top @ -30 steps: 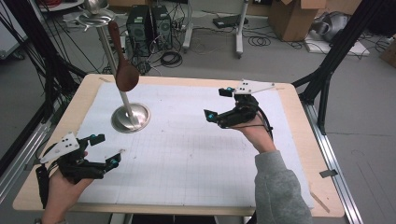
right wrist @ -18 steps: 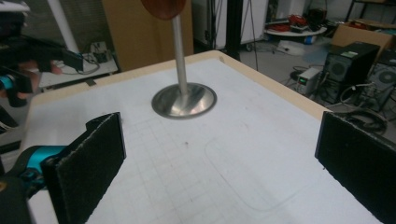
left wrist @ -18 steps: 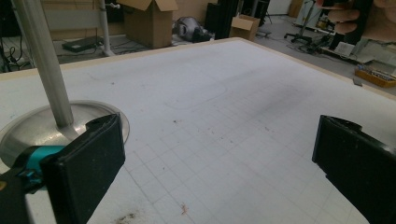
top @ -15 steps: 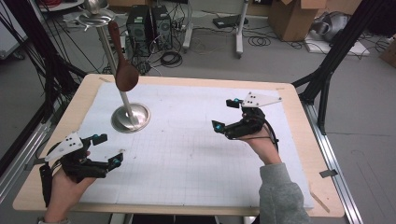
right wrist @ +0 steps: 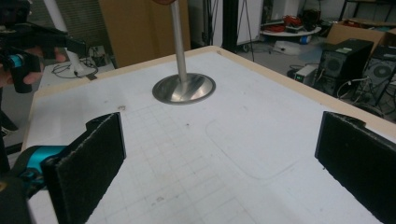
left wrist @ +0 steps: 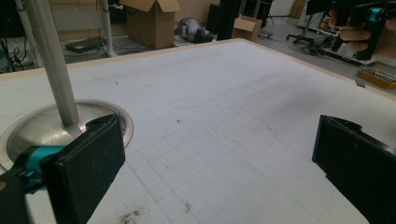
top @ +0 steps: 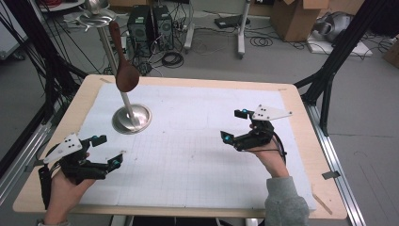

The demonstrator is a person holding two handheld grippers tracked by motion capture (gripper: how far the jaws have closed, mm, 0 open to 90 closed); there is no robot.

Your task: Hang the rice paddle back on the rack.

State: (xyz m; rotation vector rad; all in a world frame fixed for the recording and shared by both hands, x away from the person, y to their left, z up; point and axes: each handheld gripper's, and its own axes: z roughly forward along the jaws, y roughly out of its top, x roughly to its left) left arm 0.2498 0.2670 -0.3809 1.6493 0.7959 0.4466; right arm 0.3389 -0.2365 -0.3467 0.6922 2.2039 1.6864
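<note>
Hovering with both jaw pairs spread wide, nothing held: left gripper (top: 104,151), right gripper (top: 234,125) | risk: a careless reach can knock the stand (top: 132,117), so the wooden spoon (top: 124,69) swings or falls | spoon: dark brown, hanging bowl-down beside the pole at table's far-left, well apart from both grippers.

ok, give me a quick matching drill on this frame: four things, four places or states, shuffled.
1. wooden spoon
2. metal stand
3. left gripper
4. right gripper

a. open, near front left corner of the table
b. hangs up on the stand's pole
c. open, over the right half of the mat
d. round base on the mat, far left

Pairs: 1-b, 2-d, 3-a, 4-c
</note>
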